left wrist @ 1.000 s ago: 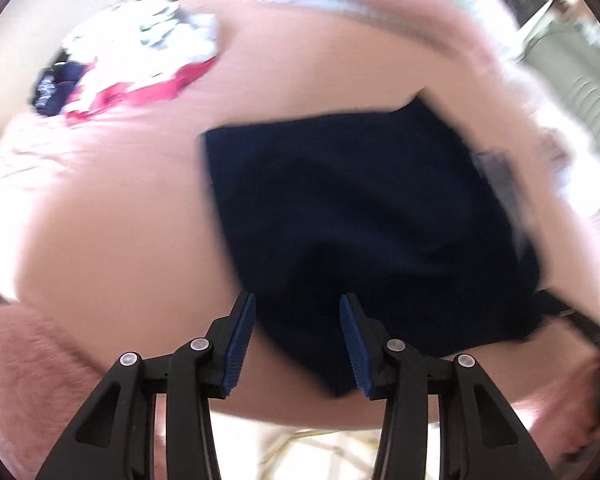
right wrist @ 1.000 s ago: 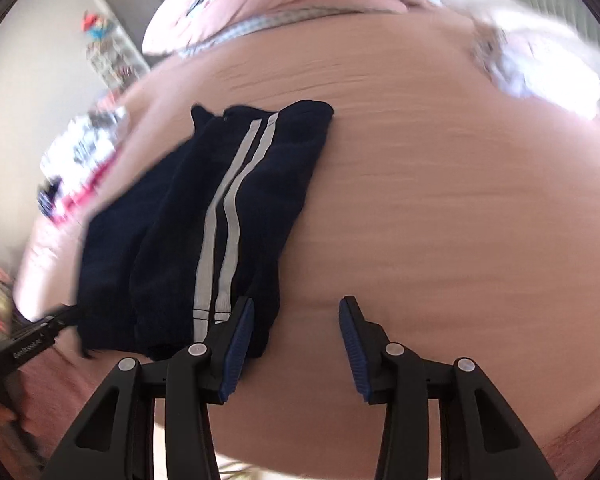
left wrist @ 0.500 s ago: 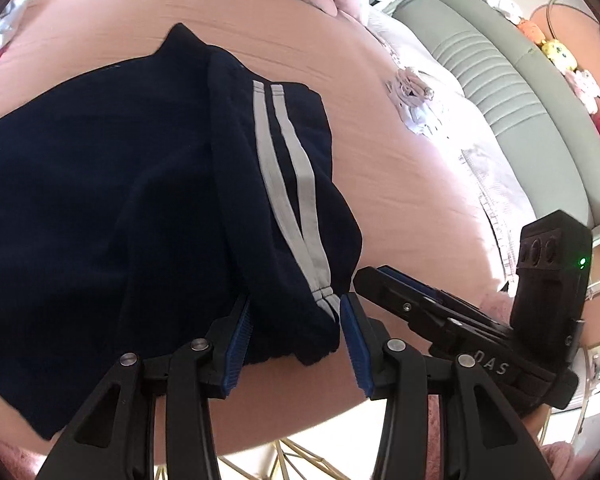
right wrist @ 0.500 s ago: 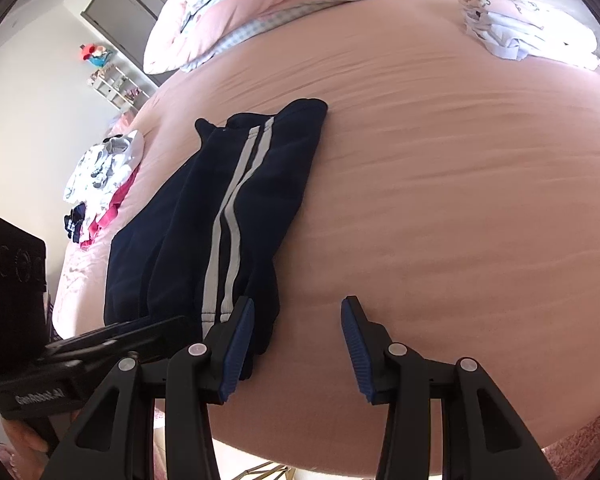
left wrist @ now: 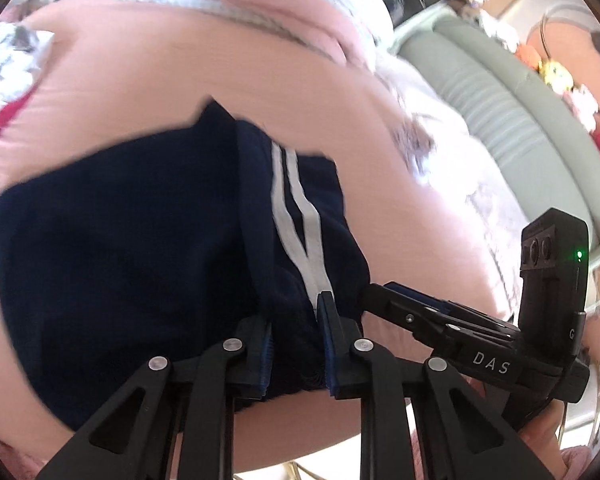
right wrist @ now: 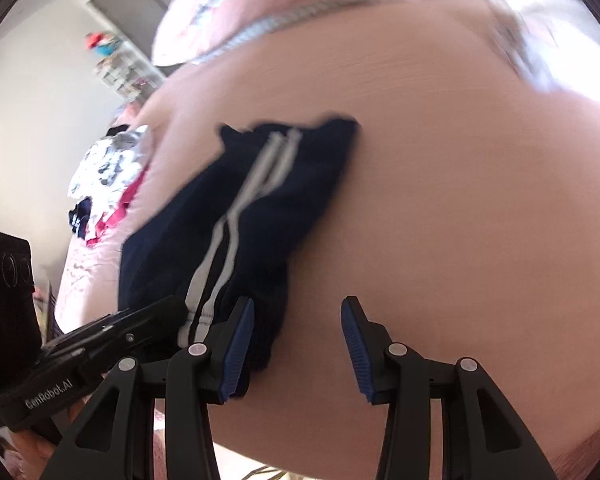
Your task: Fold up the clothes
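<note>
Both grippers are working the shorts: left gripper has just been closing, pinching the striped hem to lift it (lower centre); right gripper is hovering half-open, empty.

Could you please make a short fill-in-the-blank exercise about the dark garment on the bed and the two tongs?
1. The navy garment lies on a ____ bedsheet.
2. Along the garment run two ____ stripes.
3. The left tongs, whose jaws have just been closing, now pinch the garment's ____ edge.
4. The right tongs stand ____, with nothing between the pads.

Missing words: pink; white; near; open
</note>
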### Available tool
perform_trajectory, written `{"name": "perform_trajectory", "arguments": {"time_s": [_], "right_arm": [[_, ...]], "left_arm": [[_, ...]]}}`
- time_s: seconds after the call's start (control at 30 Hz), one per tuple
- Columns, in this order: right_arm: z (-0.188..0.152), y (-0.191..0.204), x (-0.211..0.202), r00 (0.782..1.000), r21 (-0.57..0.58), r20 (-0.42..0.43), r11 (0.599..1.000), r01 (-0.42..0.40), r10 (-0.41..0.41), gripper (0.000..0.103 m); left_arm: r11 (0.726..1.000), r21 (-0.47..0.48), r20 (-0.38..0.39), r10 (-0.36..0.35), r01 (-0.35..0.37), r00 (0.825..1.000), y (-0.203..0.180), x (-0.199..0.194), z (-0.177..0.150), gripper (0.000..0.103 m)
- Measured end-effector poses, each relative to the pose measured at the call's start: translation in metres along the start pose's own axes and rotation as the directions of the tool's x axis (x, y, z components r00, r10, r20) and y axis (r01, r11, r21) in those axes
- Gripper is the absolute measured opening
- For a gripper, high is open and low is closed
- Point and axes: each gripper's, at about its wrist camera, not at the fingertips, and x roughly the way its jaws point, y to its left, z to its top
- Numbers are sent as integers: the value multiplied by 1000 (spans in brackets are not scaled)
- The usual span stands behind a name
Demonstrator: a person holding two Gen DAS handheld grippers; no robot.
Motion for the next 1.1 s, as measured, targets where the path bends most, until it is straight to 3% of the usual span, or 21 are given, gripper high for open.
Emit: {"name": "perform_trajectory", "arguments": {"time_s": [0.23,0.37,0.47,0.5,0.67,0.73,0.9,1.03,1.1], "right_arm": [[13,72,22,999,-205,-46,979,15,-25,45],[10,96,42,997,-216,-70,976,-3,-12,45],[3,98,52,996,-181,-91,983,-29,13,45],[0,99,55,995,-183,-98,983,-28,10,45],[-19,97,81,983,-241,-169,970,31,-73,46],[-24,86,84,981,-214,-172,976,48,-86,58],[-20,64,70,990,-99,-142,995,-3,-11,58],[-13,57,60,992,-30,-100,996,-86,83,60],[-6,56,67,989,-12,-111,995,-102,100,60]], "left_arm": [[991,-127,100,63,-50,993,62,-59,-4,15],[981,-179,67,90,-77,994,91,-71,-26,15],[977,-207,24,52,-46,998,98,-63,-45,15],[979,-195,10,68,-65,998,98,-63,-52,15],[972,-205,-57,105,-115,993,104,-50,-69,15],[969,-212,-55,117,-126,992,107,-48,-70,17],[957,-279,-29,71,-76,997,116,-54,-71,20],[940,-340,72,63,-35,995,124,-78,-71,25],[930,-367,97,71,-30,993,132,-84,-68,32]]}}
